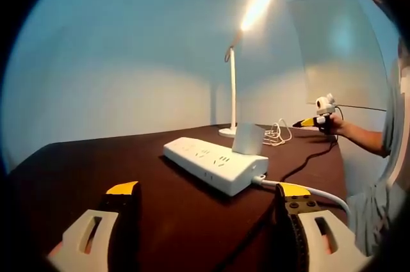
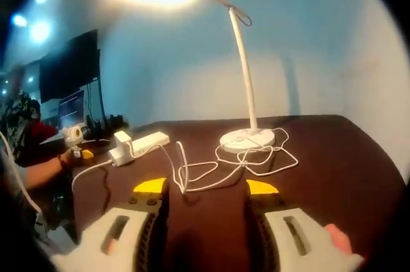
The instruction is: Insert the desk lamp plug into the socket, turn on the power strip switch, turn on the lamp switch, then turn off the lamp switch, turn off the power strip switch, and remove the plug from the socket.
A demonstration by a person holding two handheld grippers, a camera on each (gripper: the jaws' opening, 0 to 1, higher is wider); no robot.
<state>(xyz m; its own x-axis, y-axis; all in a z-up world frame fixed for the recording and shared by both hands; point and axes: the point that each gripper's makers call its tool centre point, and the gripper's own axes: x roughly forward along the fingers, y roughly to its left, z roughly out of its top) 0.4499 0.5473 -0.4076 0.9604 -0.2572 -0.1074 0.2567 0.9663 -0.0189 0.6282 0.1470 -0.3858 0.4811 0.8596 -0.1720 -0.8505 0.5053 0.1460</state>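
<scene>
Dark surface (image 1: 128,157) carries white power strip (image 1: 214,164) with plug (image 1: 247,138) inserted, lit desk lamp (image 2: 246,61) behind, its cord (image 2: 243,160) loosely coiled. Left claw (image 1: 205,198) spread, empty; right claw (image 2: 206,189) spread, hovering near cord.

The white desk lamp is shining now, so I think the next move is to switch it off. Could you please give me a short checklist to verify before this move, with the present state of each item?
1. White desk lamp is lit: ok, its head glows brightly.
2. White plug adapter sits in the white power strip: ok.
3. Right gripper is open and holds nothing: ok.
4. Right gripper faces the round lamp base: ok, base lies ahead across the dark brown table.
5. Loose white cord is clear of the path: not ok, it lies between the jaws.
6. Position of the lamp switch: cannot tell.
</scene>
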